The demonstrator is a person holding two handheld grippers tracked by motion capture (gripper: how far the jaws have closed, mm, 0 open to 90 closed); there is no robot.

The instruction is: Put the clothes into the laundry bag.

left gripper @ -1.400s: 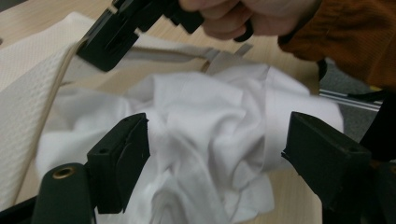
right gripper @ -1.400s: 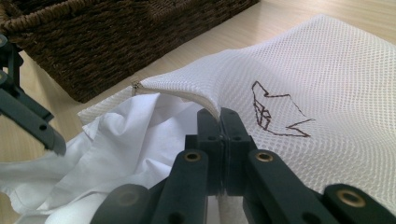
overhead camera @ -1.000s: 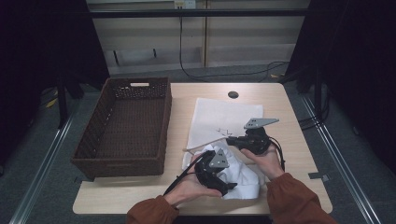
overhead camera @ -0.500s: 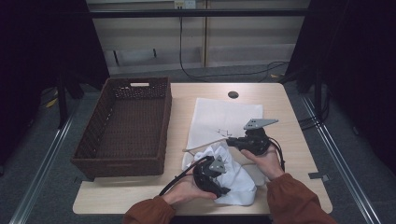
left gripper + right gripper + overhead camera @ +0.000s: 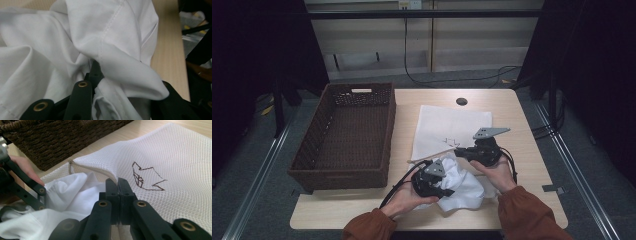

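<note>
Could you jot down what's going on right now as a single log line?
right gripper: shut on mesh bag edge | left gripper: fingers just closing on white garment | wicker basket: beside

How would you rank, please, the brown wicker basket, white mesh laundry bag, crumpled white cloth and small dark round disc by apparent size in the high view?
1. Brown wicker basket
2. White mesh laundry bag
3. Crumpled white cloth
4. Small dark round disc

left gripper [image 5: 100,82] jaw tips: buried in folds of white garment [image 5: 62,50], pad contact hidden
garment extent: cut off by left gripper view's top and left edges
mesh bag [image 5: 162,157] opening: interior hidden behind zipper edge; bag cut off at right edge
right gripper [image 5: 117,187] pads: clamped edge too thin to see between them
wicker basket [image 5: 62,140]: cropped at top
bag drawing [image 5: 451,142]: too small to read from high view
</note>
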